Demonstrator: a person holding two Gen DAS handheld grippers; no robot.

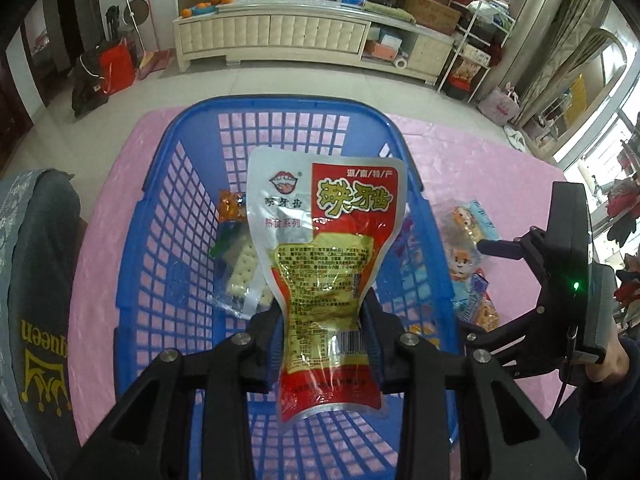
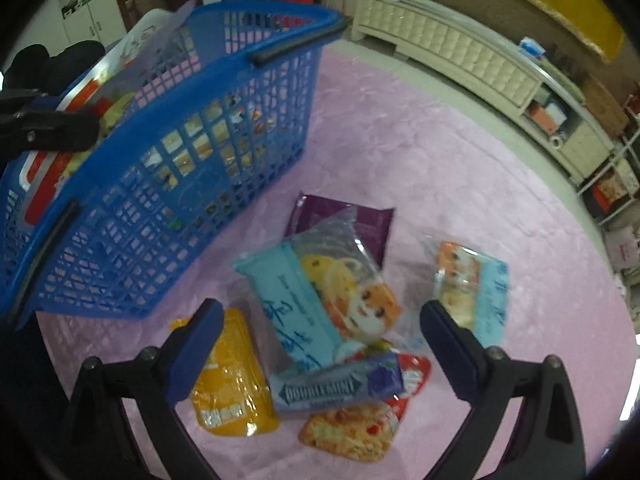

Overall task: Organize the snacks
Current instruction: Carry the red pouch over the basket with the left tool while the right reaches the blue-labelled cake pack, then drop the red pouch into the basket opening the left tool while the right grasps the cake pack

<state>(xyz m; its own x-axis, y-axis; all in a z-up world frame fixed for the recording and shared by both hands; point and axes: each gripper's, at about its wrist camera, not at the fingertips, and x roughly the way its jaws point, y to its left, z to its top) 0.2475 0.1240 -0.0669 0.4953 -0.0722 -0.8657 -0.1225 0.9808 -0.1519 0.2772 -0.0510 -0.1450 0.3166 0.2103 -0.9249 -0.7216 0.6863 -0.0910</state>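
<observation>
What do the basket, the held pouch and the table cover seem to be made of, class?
Basket: likely rigid moulded plastic, glossy blue lattice walls.
Pouch: probably foil-laminate film, silvery edges with crinkled glare, in the left gripper.
Cover: apparently soft pink fabric with faint sheen.

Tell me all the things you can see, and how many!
basket: 1, blue, on the pink cloth
cloth: 1, pink, under everything
red pouch: 1, red and silver, held over the basket
crackers: 1 clear pack, inside the basket
orange pack: 1, inside the basket
gum: 1, blue, on the pile beside the basket
yellow pouch: 1, on the cloth by the pile
blue cartoon packs: 2, one in the pile, one apart
purple pack: 1, under the pile
cabinet: 1, cream, far wall
left hand-held gripper: shut on the red pouch
right hand-held gripper: open, over the pile
</observation>
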